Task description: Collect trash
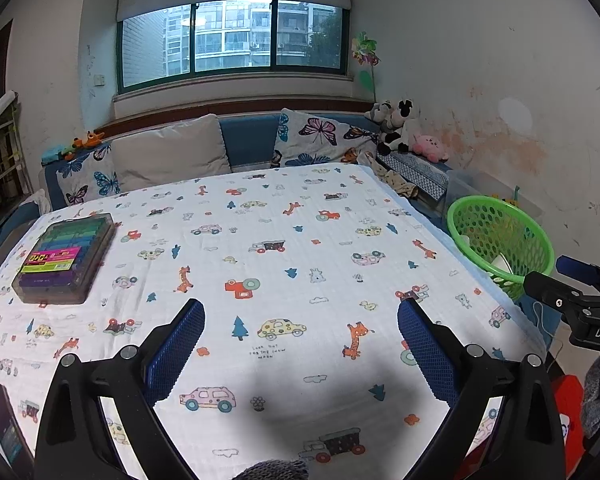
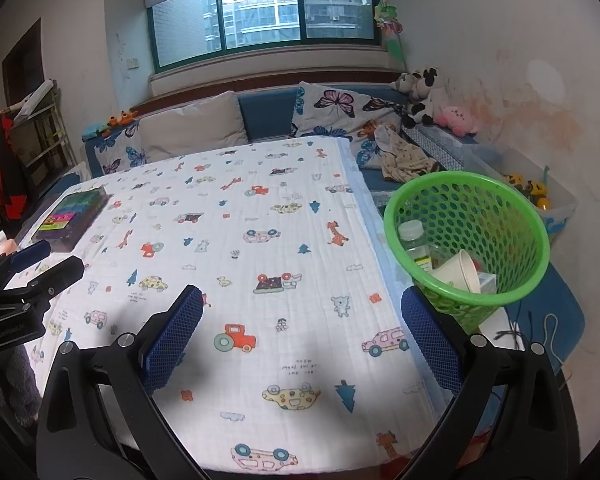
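1. Left gripper (image 1: pixel 300 316): hovering low over the table with its jaws spread wide, gripping nothing; its blue pads are framing bare printed cloth at the bottom of the left wrist view.
2. Right gripper (image 2: pixel 302 312): likewise released and empty, hanging over the table's right edge, its right pad sitting just in front of the basket wall.
3. Tablecloth (image 2: pixel 260 208): white muslin printed with cars, giraffes and trees, covering the table; no loose trash is showing on it in either view.
4. Green basket (image 2: pixel 512 216): standing at the right of the frame, just beside the table edge. It is holding a clear plastic bottle (image 2: pixel 414 240) with a pale cap, a paper cup (image 2: pixel 462 272) lying tilted on its side, and a pale carton-like item I cannot identify.
5. Coloured-block case (image 1: pixel 68 256): lying flat at left of the frame; likely not trash.
6. Judgement: collection is looking nearly or wholly finished. To do the step well, scan the table edges for leftovers before closing, keeping both grippers clear of the basket rim so it is not tipping.
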Available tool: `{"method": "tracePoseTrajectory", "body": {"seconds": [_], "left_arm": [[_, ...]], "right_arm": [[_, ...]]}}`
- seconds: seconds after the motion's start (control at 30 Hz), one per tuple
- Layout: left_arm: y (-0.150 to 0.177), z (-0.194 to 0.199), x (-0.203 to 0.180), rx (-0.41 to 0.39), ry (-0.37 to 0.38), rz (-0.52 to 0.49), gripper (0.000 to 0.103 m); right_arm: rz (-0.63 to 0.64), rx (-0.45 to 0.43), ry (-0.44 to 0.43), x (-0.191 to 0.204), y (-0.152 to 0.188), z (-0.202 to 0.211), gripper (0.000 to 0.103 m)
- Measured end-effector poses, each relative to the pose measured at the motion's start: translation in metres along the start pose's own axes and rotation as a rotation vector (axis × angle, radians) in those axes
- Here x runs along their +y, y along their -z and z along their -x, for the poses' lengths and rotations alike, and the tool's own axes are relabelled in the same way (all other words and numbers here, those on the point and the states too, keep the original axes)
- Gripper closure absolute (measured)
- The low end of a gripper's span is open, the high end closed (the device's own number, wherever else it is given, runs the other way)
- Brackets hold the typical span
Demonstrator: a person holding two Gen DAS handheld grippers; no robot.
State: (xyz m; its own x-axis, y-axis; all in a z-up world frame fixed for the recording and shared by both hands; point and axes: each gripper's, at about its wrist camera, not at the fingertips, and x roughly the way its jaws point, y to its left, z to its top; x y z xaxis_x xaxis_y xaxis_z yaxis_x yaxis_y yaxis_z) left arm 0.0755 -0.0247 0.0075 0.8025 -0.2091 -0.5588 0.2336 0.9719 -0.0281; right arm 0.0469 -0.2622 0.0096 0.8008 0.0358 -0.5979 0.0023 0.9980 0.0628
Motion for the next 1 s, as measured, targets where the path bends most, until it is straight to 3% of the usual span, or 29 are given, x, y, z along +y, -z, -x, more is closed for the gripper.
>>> {"method": "tracePoseTrajectory", "body": {"seconds": [1.0], "left_arm": [[0.0038, 0.0058, -0.0082, -0.019, -0.005, 0.005, 0.009]], "right_arm": [[-0.005, -0.012, 0.006, 0.0006, 0.0001, 0.0048, 0.004]]}}
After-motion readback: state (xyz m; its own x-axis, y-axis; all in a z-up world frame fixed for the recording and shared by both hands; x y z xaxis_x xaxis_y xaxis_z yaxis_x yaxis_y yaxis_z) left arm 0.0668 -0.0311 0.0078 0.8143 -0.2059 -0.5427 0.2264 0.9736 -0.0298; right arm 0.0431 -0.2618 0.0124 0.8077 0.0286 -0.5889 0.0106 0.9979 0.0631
